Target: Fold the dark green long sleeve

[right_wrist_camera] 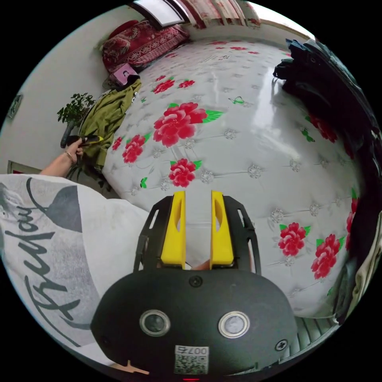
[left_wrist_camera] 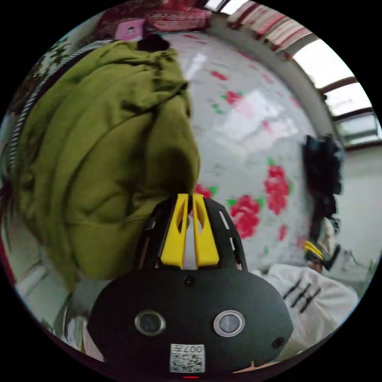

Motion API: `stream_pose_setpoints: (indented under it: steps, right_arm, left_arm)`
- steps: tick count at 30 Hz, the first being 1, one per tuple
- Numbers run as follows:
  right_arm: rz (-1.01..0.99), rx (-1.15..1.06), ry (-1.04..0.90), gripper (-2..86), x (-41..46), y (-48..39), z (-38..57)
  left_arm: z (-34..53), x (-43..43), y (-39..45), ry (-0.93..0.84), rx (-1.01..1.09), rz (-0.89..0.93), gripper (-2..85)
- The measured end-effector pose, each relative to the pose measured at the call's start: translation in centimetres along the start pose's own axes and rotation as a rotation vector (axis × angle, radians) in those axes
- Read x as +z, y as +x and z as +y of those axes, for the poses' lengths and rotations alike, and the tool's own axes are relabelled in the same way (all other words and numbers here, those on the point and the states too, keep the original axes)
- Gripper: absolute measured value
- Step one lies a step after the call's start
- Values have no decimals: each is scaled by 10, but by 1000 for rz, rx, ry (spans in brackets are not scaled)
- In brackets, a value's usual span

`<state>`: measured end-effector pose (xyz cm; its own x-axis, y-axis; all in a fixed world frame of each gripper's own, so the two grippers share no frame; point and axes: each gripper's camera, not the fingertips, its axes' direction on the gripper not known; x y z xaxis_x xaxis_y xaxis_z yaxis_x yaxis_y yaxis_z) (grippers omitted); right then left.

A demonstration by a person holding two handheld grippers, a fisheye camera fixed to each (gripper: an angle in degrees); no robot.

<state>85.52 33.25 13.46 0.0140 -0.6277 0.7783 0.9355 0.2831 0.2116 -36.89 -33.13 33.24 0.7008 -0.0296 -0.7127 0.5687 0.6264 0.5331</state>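
At the edge of the bed (right_wrist_camera: 254, 131), the left gripper (left_wrist_camera: 190, 195) has its two yellow jaws nearly together, pinching a fold of the one green shirt (left_wrist_camera: 103, 159), bunched up at the bedside. The right gripper (right_wrist_camera: 197, 195) hovers with jaws apart, holding nothing. One dark clothes pile (right_wrist_camera: 326, 75) lies across the bed. The person's hand (right_wrist_camera: 73, 150) reaches out to the shirt.

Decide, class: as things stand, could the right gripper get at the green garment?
Probably not without a move. The right gripper hangs open over the floral bed, while the green garment lies at the bed's far edge, by the left gripper. Nothing blocks the way.
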Motion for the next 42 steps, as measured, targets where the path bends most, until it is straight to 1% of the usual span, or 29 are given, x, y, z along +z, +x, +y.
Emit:
stream_pose_setpoints:
  steps: [2, 5, 6, 7, 8, 9, 10, 12, 13, 14, 15, 17, 18, 20, 22, 24, 25, 27, 28, 29, 30, 32, 34, 36, 38, 39, 40, 41, 42]
  right_arm:
    - [-8, 11, 24, 54, -1, -3, -4]
    - [-21, 28, 56, 57, -1, -5, -11]
    - [-33, 32, 72, 59, -2, -6, -14]
    - [-42, 35, 98, 61, -4, -6, -16]
    - [-43, 37, 112, 61, -6, -6, -17]
    - [-39, 44, 141, 63, -11, -5, -19]
    - [-28, 57, 177, 65, -19, -2, -20]
    - [0, 91, 243, 67, -34, 7, -20]
    - [20, 127, 290, 69, -46, 16, -16]
    - [27, 148, 312, 70, -51, 21, -14]
    - [34, 194, 348, 71, -62, 32, -7]
    - [37, 266, 392, 75, -74, 49, 7]
    - [38, 300, 407, 78, -77, 57, 18]
    - [44, 344, 408, 82, -75, 65, 32]
    - [12, 362, 367, 90, -57, 68, 41]
    - [-9, 355, 320, 98, -39, 67, 37]
    - [-31, 338, 295, 102, -28, 64, 30]
    - [-67, 295, 269, 109, -14, 57, 12]
    - [-90, 261, 250, 113, -4, 50, -4]
    - [-103, 241, 240, 115, 0, 45, -14]
    - [-127, 186, 220, 119, 10, 31, -35]
    - [-135, 83, 188, 125, 25, 2, -68]
    - [-127, -79, 141, 134, 49, -50, -110]
    - [-101, -191, 91, 143, 72, -91, -137]
    - [-29, -273, 36, 155, 100, -128, -160]
    - [54, -304, -6, 159, 121, -148, -174]
    - [120, -327, -68, 160, 144, -163, -187]
    - [135, -333, -109, 156, 155, -167, -193]
    - [137, -337, -196, 149, 178, -171, -202]
  left_arm:
    - [3, 4, 32, 32, 120, 238, -7]
    - [2, 24, 108, -5, 348, 262, -9]
    - [3, 30, 143, -3, 449, 348, -9]
    - [3, 33, 162, -8, 495, 407, -9]
    - [5, 41, 206, -44, 592, 517, -9]
    - [11, 49, 260, -102, 716, 577, -8]
    - [17, 52, 289, -135, 792, 582, -8]
    - [62, 64, 404, -292, 1147, 612, -5]
    - [76, 65, 428, -333, 1228, 629, -3]
    - [104, 64, 466, -398, 1374, 665, 2]
    - [128, 61, 489, -431, 1477, 698, 10]
    - [152, 58, 498, -469, 1565, 706, 28]
    - [157, 57, 489, -479, 1588, 710, 38]
    - [147, 56, 460, -457, 1561, 659, 46]
    - [117, 55, 415, -410, 1415, 597, 52]
    - [62, 41, 324, -304, 1096, 545, 61]
    - [48, 36, 296, -265, 1003, 511, 63]
    - [10, 3, 177, -81, 645, 334, 71]
    - [5, -7, 148, -34, 553, 272, 73]
    - [-2, -27, 93, 43, 374, 155, 79]
    - [-3, -46, 47, 102, 246, 61, 85]
    - [-2, -65, -3, 139, 111, -34, 97]
    - [-1, -72, -30, 141, 65, -110, 110]
    - [-1, -55, -50, 66, 39, -163, 120]
    - [-1, -29, -57, -30, 22, -141, 124]
    - [1, -11, -57, -75, 37, -158, 121]
    - [4, -9, -54, -60, 41, -211, 112]
    - [11, -9, -44, -25, 67, -354, 95]
    - [16, -4, -36, -28, 113, -429, 88]
